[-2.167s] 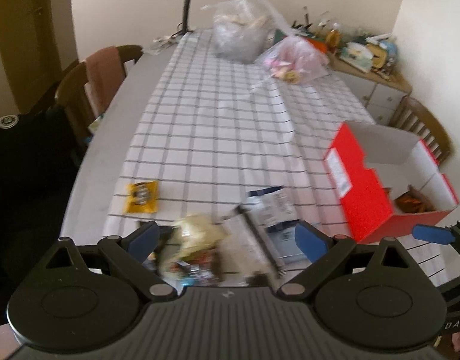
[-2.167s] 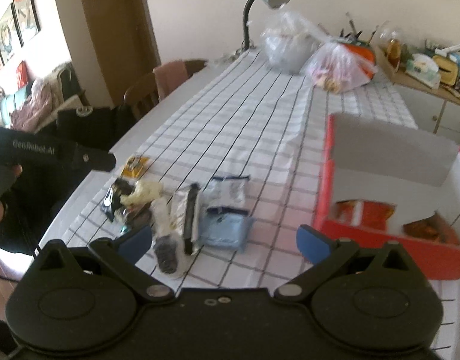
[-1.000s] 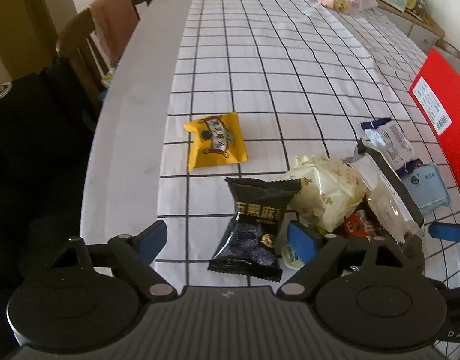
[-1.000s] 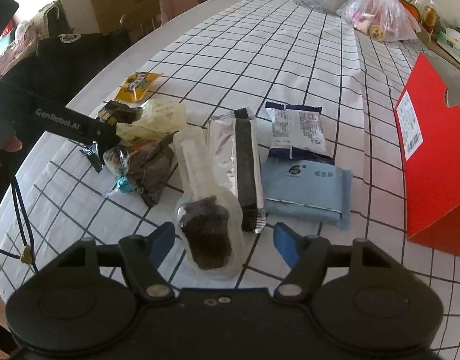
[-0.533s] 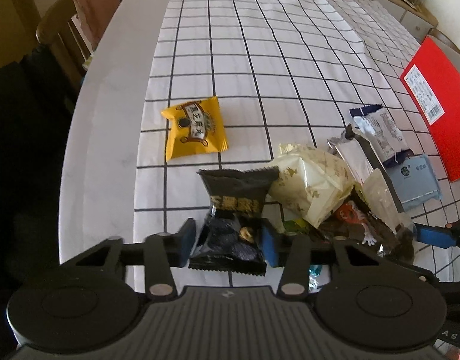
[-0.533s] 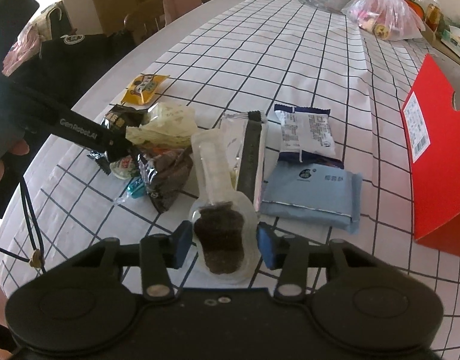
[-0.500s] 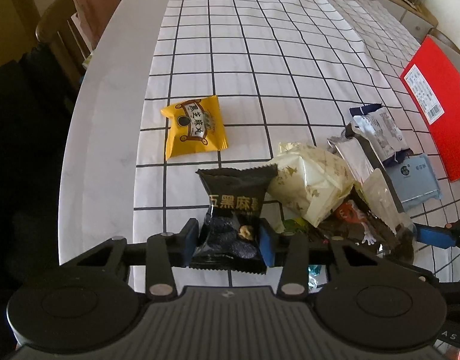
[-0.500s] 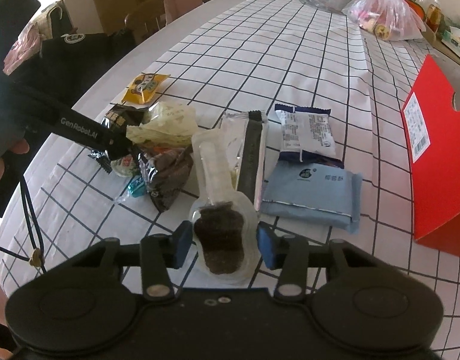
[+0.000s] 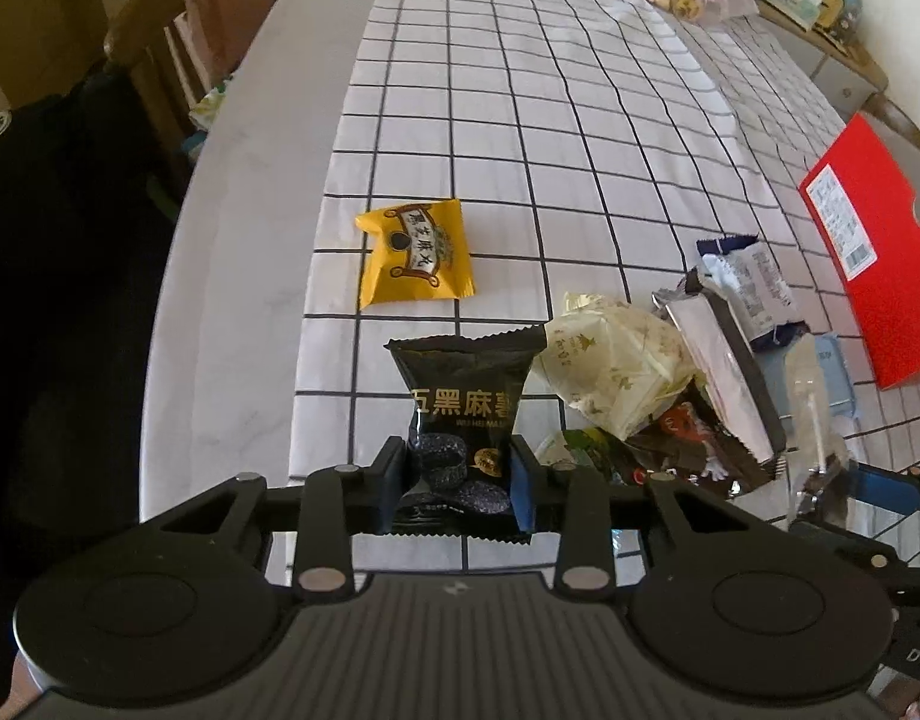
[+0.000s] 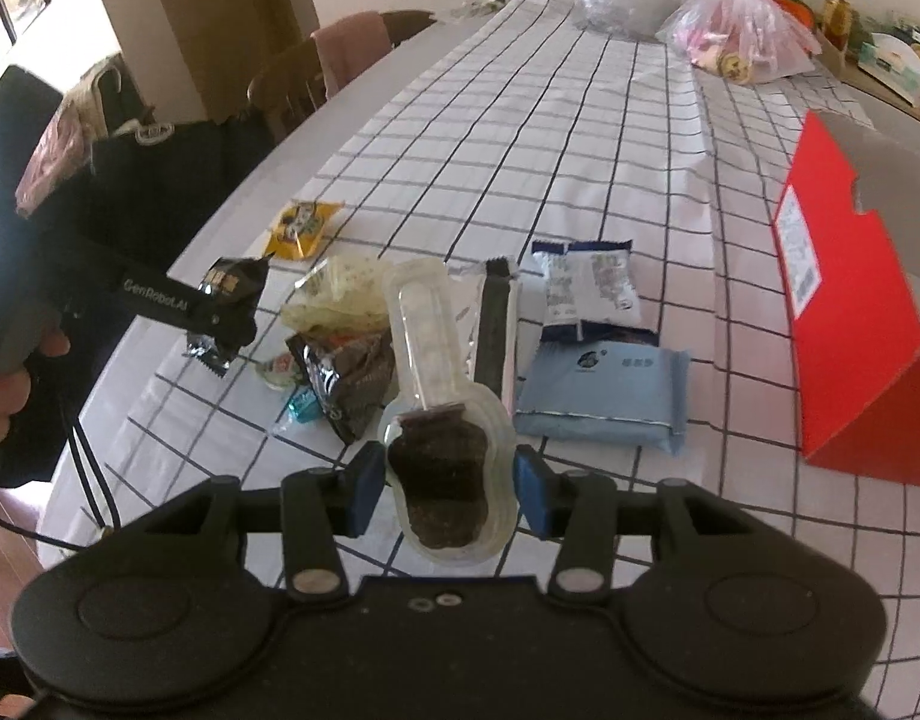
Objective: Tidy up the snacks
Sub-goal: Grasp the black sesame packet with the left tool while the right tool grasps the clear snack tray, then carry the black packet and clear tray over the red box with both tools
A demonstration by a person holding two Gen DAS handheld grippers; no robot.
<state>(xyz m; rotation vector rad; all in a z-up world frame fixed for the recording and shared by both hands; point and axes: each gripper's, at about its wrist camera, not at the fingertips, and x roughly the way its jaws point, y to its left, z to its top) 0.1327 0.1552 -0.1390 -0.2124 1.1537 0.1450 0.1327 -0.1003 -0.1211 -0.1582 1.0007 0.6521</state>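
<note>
Since the earlier frames both jaws have been closing. The left gripper (image 9: 460, 474) is now clamped on the black packet (image 9: 466, 402) at lower centre — glossy, gold-lettered, dark balls printed on it. The right gripper (image 10: 450, 486) is closed on the clear tray (image 10: 444, 414) of dark biscuits, which is lifted off the checked cloth (image 10: 580, 138). The red box (image 10: 850, 324) stands at right.

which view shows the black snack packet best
The left wrist view: the black snack packet fills the centre, print readable, clamped by the left gripper. The right wrist view shows it small at the left, partly hidden by that gripper.
</note>
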